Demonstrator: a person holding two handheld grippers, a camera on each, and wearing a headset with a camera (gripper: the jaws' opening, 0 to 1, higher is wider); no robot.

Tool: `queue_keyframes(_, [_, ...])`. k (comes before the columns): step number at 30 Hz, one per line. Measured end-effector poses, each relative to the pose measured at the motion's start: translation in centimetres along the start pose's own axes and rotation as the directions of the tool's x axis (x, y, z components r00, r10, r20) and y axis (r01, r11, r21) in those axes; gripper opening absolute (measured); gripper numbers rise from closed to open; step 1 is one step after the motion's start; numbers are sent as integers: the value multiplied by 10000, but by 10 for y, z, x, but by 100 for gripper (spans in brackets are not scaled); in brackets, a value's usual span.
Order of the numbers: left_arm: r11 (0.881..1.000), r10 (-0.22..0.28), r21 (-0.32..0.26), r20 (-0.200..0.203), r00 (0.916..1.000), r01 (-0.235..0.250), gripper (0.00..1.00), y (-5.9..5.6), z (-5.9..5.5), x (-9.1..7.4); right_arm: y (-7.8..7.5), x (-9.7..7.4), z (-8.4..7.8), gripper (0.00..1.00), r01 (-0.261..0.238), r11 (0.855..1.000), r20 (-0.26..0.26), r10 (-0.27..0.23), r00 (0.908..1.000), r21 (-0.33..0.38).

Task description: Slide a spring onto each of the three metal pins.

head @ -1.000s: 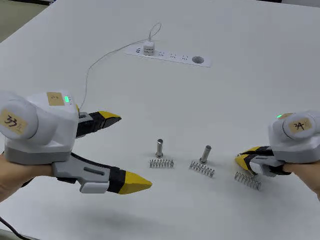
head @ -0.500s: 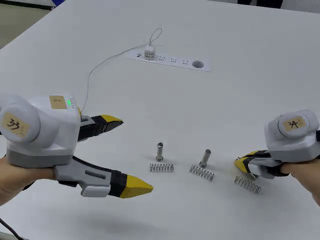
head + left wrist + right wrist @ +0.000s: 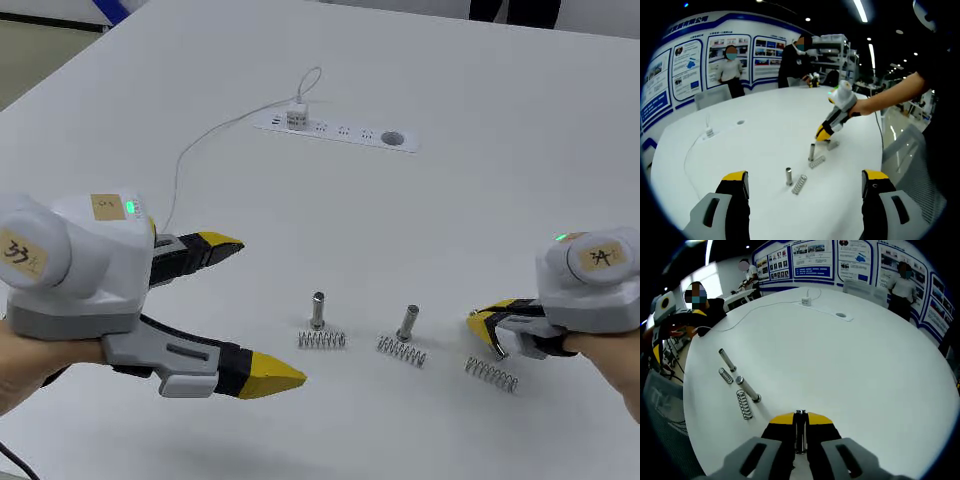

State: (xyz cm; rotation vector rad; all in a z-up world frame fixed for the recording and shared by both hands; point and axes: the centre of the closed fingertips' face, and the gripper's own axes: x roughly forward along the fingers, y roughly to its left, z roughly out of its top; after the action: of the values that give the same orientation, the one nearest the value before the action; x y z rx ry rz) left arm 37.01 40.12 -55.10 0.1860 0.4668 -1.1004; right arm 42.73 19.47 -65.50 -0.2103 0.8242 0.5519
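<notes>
Two metal pins stand upright on the white table, the left pin and the middle pin. A spring lies in front of each: left spring, middle spring. A third spring lies further right. My right gripper hovers just above that spring, shut on a third metal pin held between its yellow tips. My left gripper is wide open to the left of the pins, holding nothing. From the left gripper I see both pins and the right gripper beyond.
A white power strip with a plug and a trailing cable lies at the back of the table. People stand beyond the table's far side in both gripper views. Bare tabletop lies around the pins.
The head camera has shifted a little. My right gripper with its pin sits slightly higher above the right spring than before. The left gripper stays open in about the same place.
</notes>
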Motion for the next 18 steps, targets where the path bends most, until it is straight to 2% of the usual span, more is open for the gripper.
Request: queue_keyframes(18, [9999,50,135,147,9999,-52,96,-2,5,-5,2,-12,8,7,-48,9999,857,55,9963,-91])
